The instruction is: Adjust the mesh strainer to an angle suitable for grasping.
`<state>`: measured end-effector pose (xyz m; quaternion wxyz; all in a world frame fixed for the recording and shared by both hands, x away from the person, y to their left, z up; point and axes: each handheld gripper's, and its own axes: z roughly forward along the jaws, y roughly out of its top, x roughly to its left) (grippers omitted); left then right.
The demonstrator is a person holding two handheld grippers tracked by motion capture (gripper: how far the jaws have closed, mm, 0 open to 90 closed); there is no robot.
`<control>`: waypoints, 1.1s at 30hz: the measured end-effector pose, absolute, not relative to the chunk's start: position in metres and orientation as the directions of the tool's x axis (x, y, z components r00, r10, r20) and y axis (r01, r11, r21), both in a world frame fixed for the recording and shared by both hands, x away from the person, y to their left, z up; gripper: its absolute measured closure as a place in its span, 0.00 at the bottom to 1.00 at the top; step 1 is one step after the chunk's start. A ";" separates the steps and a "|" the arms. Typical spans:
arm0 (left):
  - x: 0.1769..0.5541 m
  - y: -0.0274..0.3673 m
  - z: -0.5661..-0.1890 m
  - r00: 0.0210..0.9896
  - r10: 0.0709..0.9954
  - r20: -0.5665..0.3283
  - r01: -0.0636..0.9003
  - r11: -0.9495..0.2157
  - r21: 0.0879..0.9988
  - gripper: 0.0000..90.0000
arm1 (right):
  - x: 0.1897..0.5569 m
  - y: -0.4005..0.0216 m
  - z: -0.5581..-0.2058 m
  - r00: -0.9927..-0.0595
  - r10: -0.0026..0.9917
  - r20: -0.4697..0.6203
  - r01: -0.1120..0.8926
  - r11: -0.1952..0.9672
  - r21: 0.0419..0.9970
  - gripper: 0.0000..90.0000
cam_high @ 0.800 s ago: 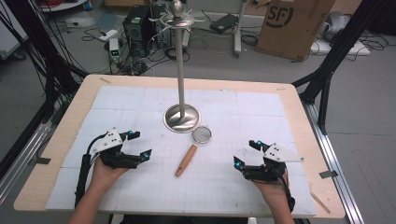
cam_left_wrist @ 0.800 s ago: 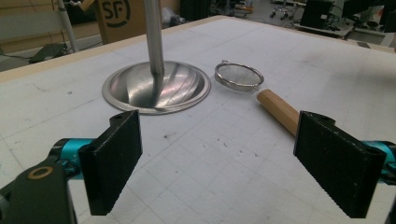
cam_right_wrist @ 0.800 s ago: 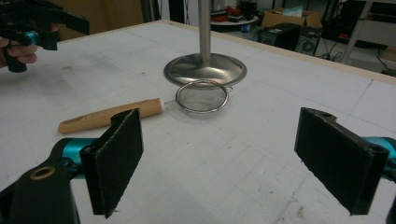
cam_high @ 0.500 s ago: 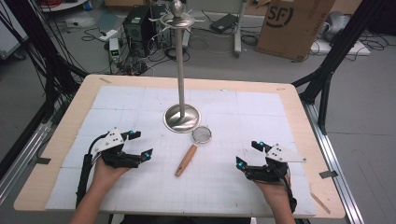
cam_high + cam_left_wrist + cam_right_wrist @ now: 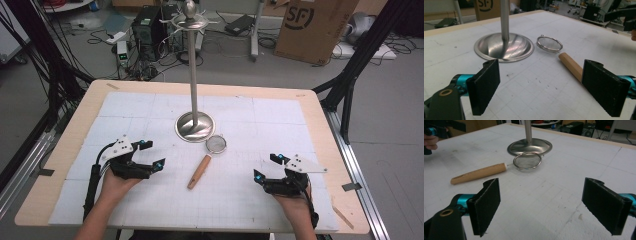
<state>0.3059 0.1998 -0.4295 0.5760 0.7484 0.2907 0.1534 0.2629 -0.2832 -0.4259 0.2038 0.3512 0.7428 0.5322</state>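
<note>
Between left gripper [image 5: 149, 154] and right gripper [image 5: 265, 167], flat on the counter [image 5: 250, 125]: strainer [image 5: 206, 161], mesh toward the stand [image 5: 194, 75], handle toward the person, reachable from either side. Both sets of jaws wide apart, empty, pointed inward, probably poised for a pickup.

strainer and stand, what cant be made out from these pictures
- Stand: both gripper views cut its pole at the top edge, so its hooks are out of frame there.
- Strainer: in the left gripper view the right-hand jaw covers the handle's far end.
- Strainer mesh: too small in the high view.
</note>
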 end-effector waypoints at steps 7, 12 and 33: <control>0.306 0.185 -0.429 0.787 0.612 -0.074 0.253 -0.211 0.944 0.18 | 0.263 -0.282 -0.427 -0.675 0.735 0.064 0.307 0.200 0.930 0.16; 0.307 0.170 -0.427 0.799 0.598 -0.064 0.258 -0.245 0.934 0.18 | 0.262 -0.283 -0.425 -0.667 0.742 0.066 0.304 0.191 0.933 0.16; 0.317 0.107 -0.427 0.836 0.546 -0.057 0.303 -0.373 0.877 0.25 | 0.263 -0.281 -0.426 -0.665 0.744 0.070 0.320 0.198 0.926 0.16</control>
